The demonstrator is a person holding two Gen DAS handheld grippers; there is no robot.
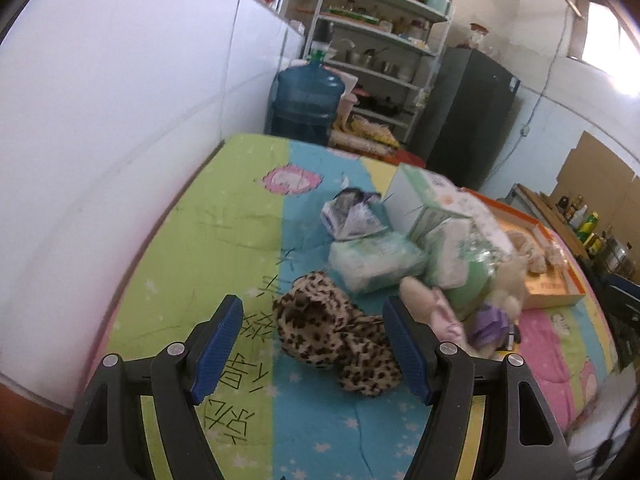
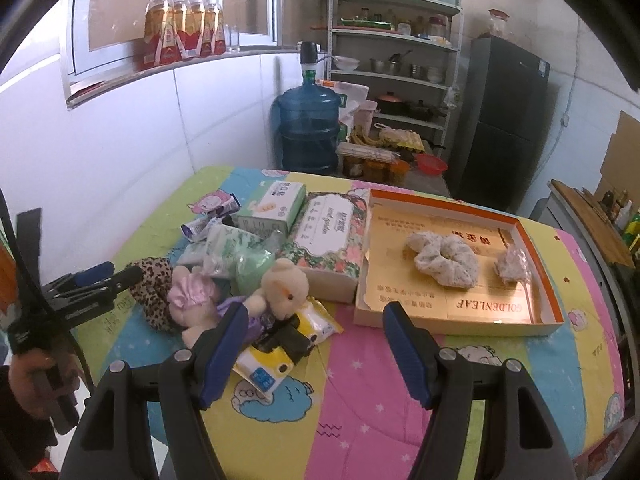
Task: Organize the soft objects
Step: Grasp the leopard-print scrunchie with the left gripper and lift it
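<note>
Left wrist: left hand-held gripper [image 1: 314, 344] gaping empty over leopard-print scrunchie [image 1: 336, 344].
Right wrist: right hand-held gripper [image 2: 314, 350] standing wide, empty; showing orange box [image 2: 540, 276] holding white scrunchie [image 2: 444, 258].

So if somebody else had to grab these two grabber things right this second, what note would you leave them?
Left gripper: open, empty, poised over the leopard-print scrunchie.
Right gripper: open, empty, hovering near the teddy bear.
Done: a white scrunchie and a small clear-wrapped bundle lie in the shallow orange-rimmed box.
Left: the leopard scrunchie, the bear and the pink fabric piece are outside it, beside the tissue packs.
</note>
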